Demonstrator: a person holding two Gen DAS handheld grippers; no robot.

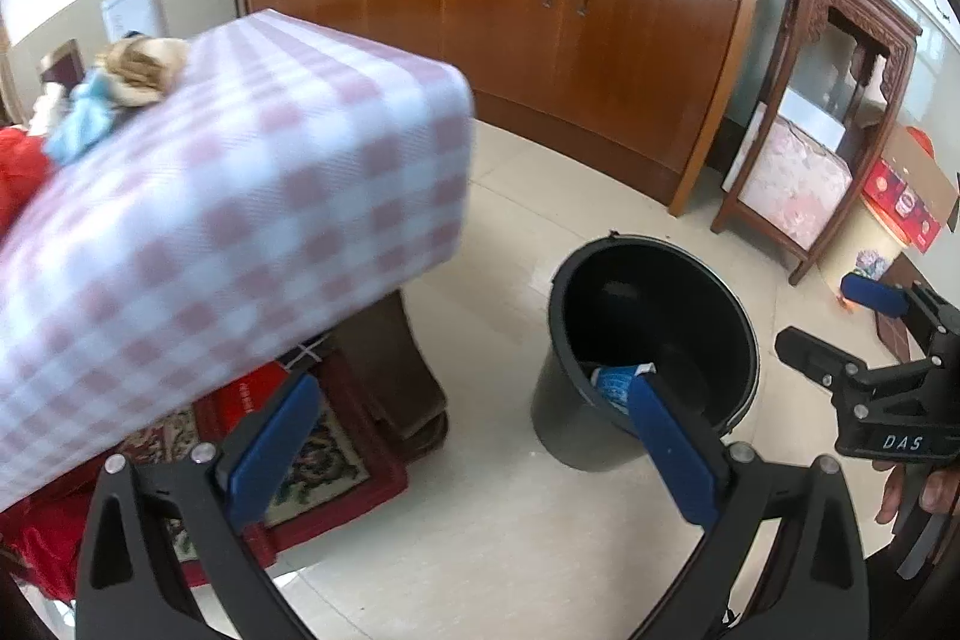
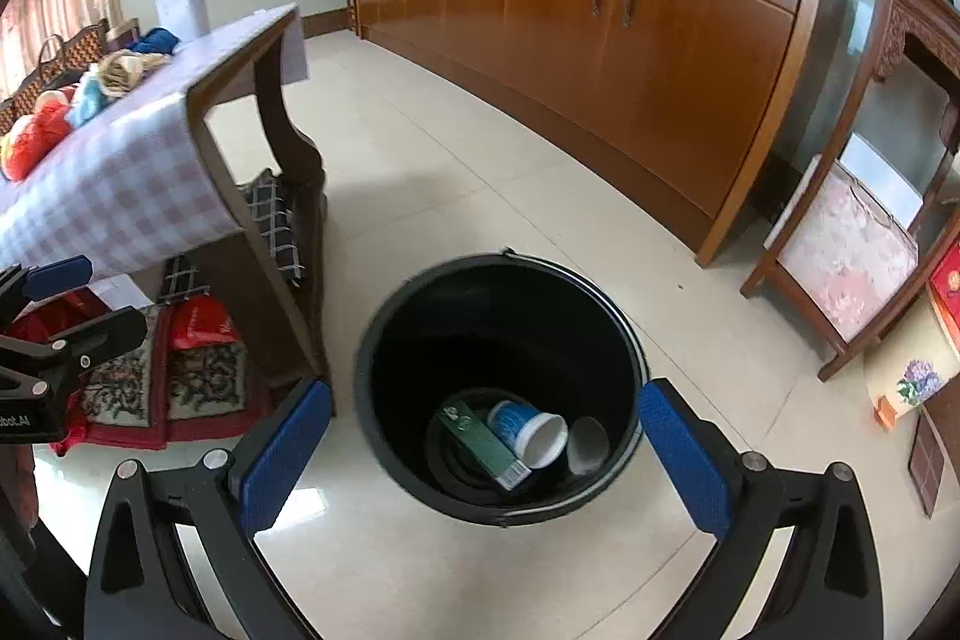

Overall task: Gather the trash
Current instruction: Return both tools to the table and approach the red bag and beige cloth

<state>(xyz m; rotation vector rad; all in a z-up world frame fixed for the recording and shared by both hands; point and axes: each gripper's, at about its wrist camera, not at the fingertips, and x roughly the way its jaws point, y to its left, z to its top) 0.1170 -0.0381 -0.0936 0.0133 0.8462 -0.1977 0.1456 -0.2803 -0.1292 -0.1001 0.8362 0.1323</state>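
Observation:
A black bin (image 2: 384, 340) stands on the tiled floor beside the table; it also shows in the left wrist view (image 1: 720, 316). Inside lie a blue-and-white cup (image 2: 528, 430), a green carton (image 2: 486, 445) and a grey cup (image 2: 588, 445). My right gripper (image 2: 483, 400) is open and empty, just above the bin's near rim. My left gripper (image 1: 477, 397) is open and empty, left of the bin by the table corner. Crumpled trash lies on the checked tablecloth: a brown wad (image 1: 144, 67), a blue piece (image 1: 81, 124) and a red one (image 2: 33, 139).
The table (image 1: 240, 196) has a pink-checked cloth; cushions and red bags (image 2: 198, 328) are stacked under it. A long wooden sideboard (image 2: 630, 16) runs along the back. A carved wooden stand (image 1: 828, 112) and boxes (image 1: 906, 202) are at the right.

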